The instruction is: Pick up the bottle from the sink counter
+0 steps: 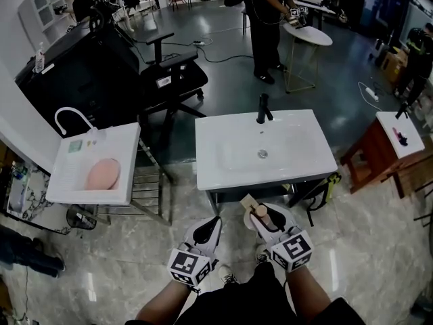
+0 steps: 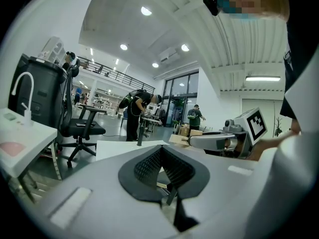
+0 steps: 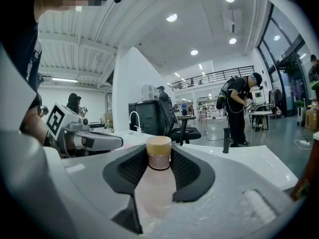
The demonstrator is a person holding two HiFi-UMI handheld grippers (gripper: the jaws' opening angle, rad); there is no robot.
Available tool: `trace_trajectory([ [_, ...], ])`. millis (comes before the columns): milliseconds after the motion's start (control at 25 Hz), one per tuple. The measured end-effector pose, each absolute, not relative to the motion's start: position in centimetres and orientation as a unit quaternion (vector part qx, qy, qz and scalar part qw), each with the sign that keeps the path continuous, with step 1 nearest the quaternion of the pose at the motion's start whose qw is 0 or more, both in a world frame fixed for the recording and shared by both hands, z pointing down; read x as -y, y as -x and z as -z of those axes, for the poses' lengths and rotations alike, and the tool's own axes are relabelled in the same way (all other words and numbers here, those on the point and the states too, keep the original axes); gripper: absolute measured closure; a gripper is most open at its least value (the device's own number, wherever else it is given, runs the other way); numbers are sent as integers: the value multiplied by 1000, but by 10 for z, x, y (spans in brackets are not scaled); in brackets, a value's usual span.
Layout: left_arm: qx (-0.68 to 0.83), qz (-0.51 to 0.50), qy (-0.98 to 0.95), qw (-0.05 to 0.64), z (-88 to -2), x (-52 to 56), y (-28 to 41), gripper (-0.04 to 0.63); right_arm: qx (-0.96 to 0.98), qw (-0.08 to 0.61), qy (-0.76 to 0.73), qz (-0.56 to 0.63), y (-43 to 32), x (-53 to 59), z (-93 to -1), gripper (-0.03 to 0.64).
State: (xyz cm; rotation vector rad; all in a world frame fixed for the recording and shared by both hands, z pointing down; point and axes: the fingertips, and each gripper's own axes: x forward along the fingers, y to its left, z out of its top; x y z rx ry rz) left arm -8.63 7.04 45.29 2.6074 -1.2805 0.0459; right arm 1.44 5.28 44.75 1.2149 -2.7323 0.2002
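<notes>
A pale pink bottle (image 3: 157, 185) with a tan cap (image 3: 158, 146) stands upright between the jaws of my right gripper (image 3: 159, 158), which is shut on its neck and shoulder. In the head view the bottle (image 1: 261, 212) and right gripper (image 1: 264, 218) hang just in front of the white sink counter (image 1: 223, 175), off its surface. My left gripper (image 1: 212, 225) hovers beside it on the left, shut with nothing between its pads (image 2: 149, 164). The counter's basin looks bare apart from the drain, and a black faucet (image 1: 264, 108) stands at its back edge.
A small tan box-like piece (image 1: 247, 201) sits at the counter's front edge by the bottle. A smaller white sink (image 1: 74, 181) with a pink bowl stands to the left and a wooden stand (image 1: 399, 137) to the right. Behind are a black chair (image 1: 169, 73) and a standing person (image 1: 265, 19).
</notes>
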Motion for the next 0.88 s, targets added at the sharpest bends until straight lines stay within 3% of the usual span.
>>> trace_trajectory([
  [880, 441, -14, -889, 122, -455, -64, 87, 592, 908, 80, -404, -71, -15, -44, -450, 476],
])
